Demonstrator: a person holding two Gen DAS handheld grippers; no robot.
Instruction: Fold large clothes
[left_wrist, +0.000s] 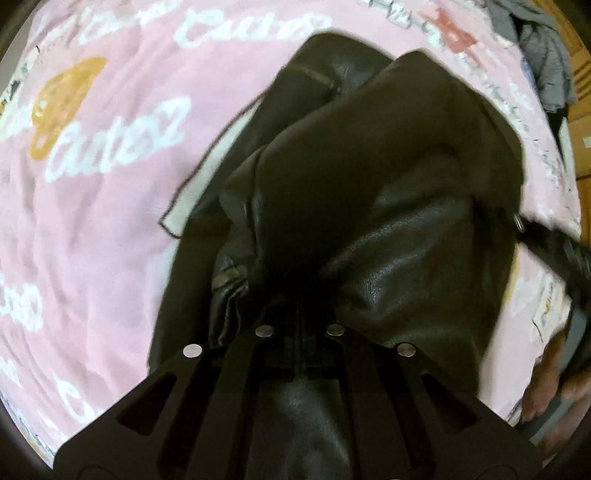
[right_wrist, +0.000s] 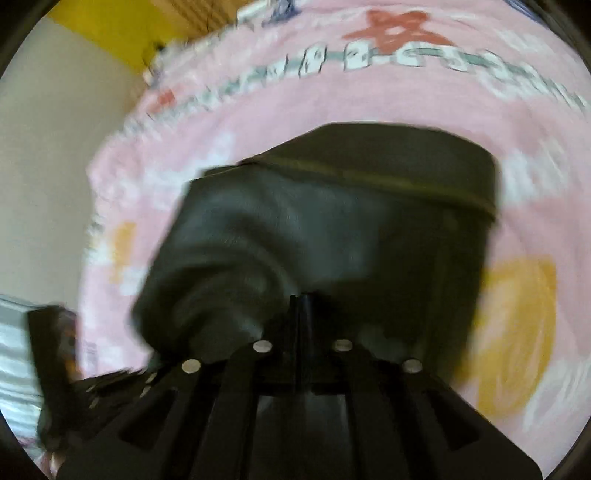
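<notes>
A dark brown leather jacket (left_wrist: 388, 192) hangs bunched over a pink printed blanket (left_wrist: 110, 229); its pale lining shows at the left edge. My left gripper (left_wrist: 300, 295) is shut on a fold of the jacket and holds it up. In the right wrist view the same jacket (right_wrist: 314, 229) hangs in front of my right gripper (right_wrist: 303, 299), whose fingers are closed together on its near edge. The other gripper and the hand holding it show at the right edge of the left wrist view (left_wrist: 569, 295).
The pink blanket (right_wrist: 369, 96) covers a bed. A grey garment (left_wrist: 543, 59) lies at the far right corner. A wall and yellow surface (right_wrist: 103, 33) stand beyond the bed. A dark object (right_wrist: 51, 343) lies at the left edge.
</notes>
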